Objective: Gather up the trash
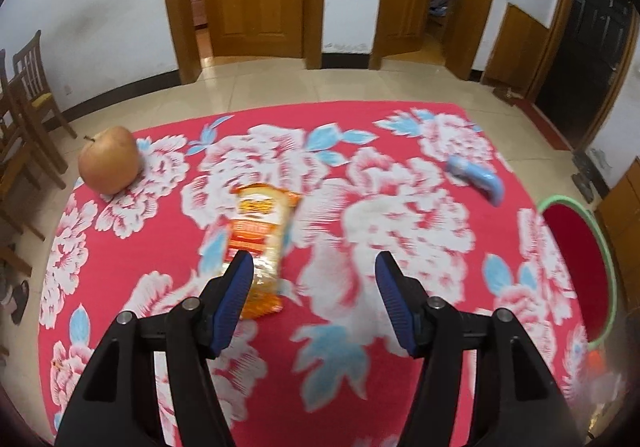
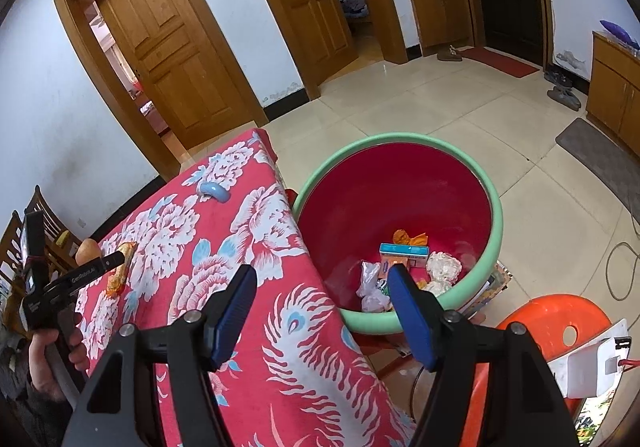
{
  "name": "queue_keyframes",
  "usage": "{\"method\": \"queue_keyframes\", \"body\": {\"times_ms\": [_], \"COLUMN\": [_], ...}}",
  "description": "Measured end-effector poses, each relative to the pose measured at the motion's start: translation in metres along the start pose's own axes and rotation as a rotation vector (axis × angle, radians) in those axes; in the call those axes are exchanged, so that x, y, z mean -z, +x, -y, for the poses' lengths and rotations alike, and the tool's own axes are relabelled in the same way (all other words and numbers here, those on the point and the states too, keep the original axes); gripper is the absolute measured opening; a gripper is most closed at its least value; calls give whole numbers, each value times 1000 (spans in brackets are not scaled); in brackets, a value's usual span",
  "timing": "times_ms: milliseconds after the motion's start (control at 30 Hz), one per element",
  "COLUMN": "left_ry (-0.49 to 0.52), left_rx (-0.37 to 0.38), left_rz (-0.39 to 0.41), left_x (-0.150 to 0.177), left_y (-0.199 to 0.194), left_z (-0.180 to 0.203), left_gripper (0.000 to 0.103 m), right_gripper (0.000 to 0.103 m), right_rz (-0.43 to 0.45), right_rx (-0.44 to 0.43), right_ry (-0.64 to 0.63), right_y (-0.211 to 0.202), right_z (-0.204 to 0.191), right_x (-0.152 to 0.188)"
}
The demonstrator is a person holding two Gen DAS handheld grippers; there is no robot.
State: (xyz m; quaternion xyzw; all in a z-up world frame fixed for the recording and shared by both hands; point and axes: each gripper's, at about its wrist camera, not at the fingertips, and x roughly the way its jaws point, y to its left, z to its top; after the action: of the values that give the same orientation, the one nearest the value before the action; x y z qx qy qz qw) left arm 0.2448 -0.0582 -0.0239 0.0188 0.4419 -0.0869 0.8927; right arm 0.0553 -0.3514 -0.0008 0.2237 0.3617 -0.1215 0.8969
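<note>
An orange and white snack wrapper (image 1: 260,239) lies on the red floral tablecloth (image 1: 360,327). My left gripper (image 1: 314,267) is open just above it, with the left finger over the wrapper's near end. The wrapper also shows in the right wrist view (image 2: 122,267), with the left gripper (image 2: 116,259) at it. My right gripper (image 2: 322,279) is open and empty, over the table's right edge next to the red basin with a green rim (image 2: 400,143). The basin holds several pieces of trash, among them a small box (image 2: 404,253) and crumpled paper (image 2: 442,267).
An apple (image 1: 109,161) sits at the table's far left. A light blue curved object (image 1: 478,177) lies at the far right, also in the right wrist view (image 2: 214,191). An orange plastic stool (image 2: 556,331) stands right of the basin. Wooden chairs (image 1: 28,107) stand left of the table.
</note>
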Motion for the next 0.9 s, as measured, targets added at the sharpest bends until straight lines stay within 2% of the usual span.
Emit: {"method": "queue_keyframes", "body": {"times_ms": [267, 433, 567, 633, 700, 900], "left_ry": [-15, -52, -69, -70, -70, -69], "left_rx": [-77, -62, -52, -54, -47, -38], "left_rz": [-17, -42, -27, -16, -7, -2], "left_x": [4, 6, 6, 6, 6, 7], "left_y": [24, 37, 38, 38, 37, 36], "left_z": [-18, -27, -31, -32, -32, -33], "left_gripper": [63, 63, 63, 58, 41, 39], "right_gripper": [71, 71, 71, 71, 71, 71], "right_rz": [-18, -32, -39, -42, -44, -33], "right_rx": [28, 30, 27, 28, 29, 34], "right_ry": [-10, -27, -40, -43, -44, -65], "right_y": [8, 14, 17, 19, 20, 16], "right_z": [-9, -18, -23, -24, -26, -33], "right_x": [0, 5, 6, 7, 7, 5]}}
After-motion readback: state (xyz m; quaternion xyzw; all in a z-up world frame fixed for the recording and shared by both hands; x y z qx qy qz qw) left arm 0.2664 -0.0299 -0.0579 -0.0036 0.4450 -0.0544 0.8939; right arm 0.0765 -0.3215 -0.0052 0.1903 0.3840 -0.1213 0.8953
